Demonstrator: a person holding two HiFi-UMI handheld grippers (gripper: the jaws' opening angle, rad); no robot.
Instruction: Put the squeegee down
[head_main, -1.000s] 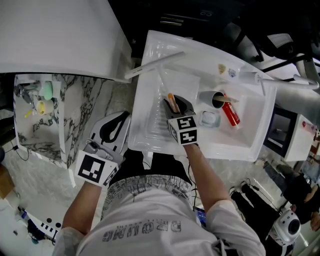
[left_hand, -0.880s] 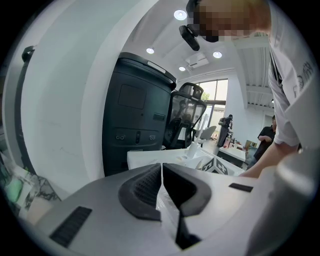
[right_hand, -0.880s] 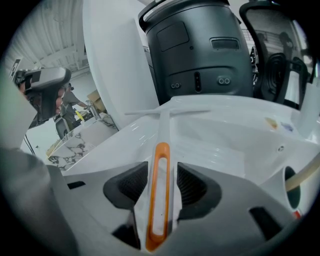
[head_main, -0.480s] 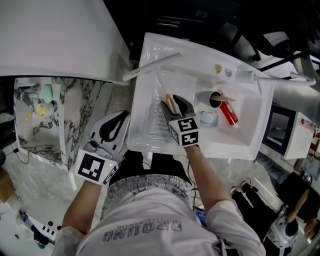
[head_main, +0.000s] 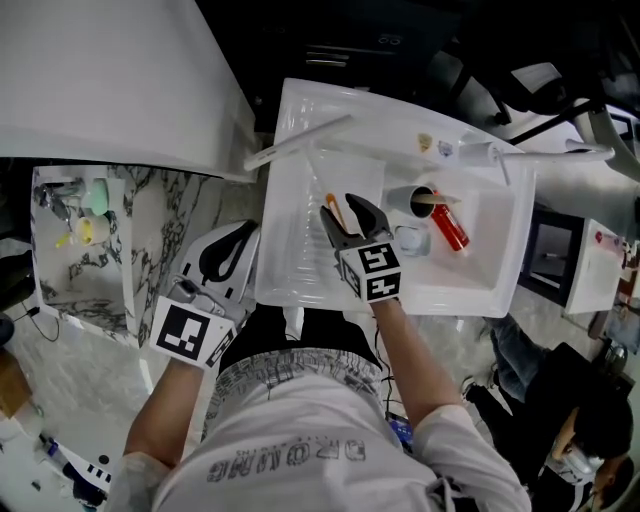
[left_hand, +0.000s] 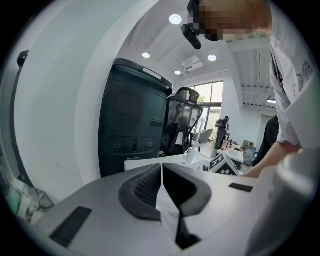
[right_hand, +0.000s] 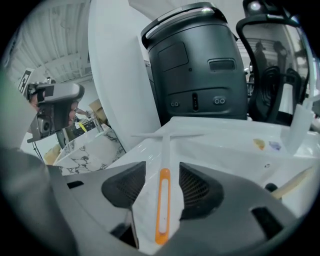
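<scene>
My right gripper (head_main: 338, 207) has just been opening. A second ago its pads were pinched on the orange grip of the squeegee (head_main: 300, 139). Now the two fingers stand spread wide, one on each side of that grip, and neither pad touches it. In the right gripper view the orange strip runs straight up the gap between the fingers, with bare white showing on both sides.

The squeegee lies flat in the shallow ribbed part of the white basin (head_main: 290, 285). Its blade is at the far end, against the basin's back left rim, and its shaft points back toward me. Its place in the basin matches the earlier picture, so letting go has not shifted it. The gripper hangs above the handle's near end, tilted downward.

To the right in the basin, everything sits as it did before. There is a dark-mouthed cup (head_main: 412, 198) lying on its side, a red tube (head_main: 450, 228) just beside it, and a small clear tub (head_main: 412, 240) near my right fingers.

My left gripper (left_hand: 161, 170) has kept its place off the basin's near left corner, beside the marble counter (head_main: 160, 230). Its fingers are pressed together at the tips with nothing between them.
</scene>
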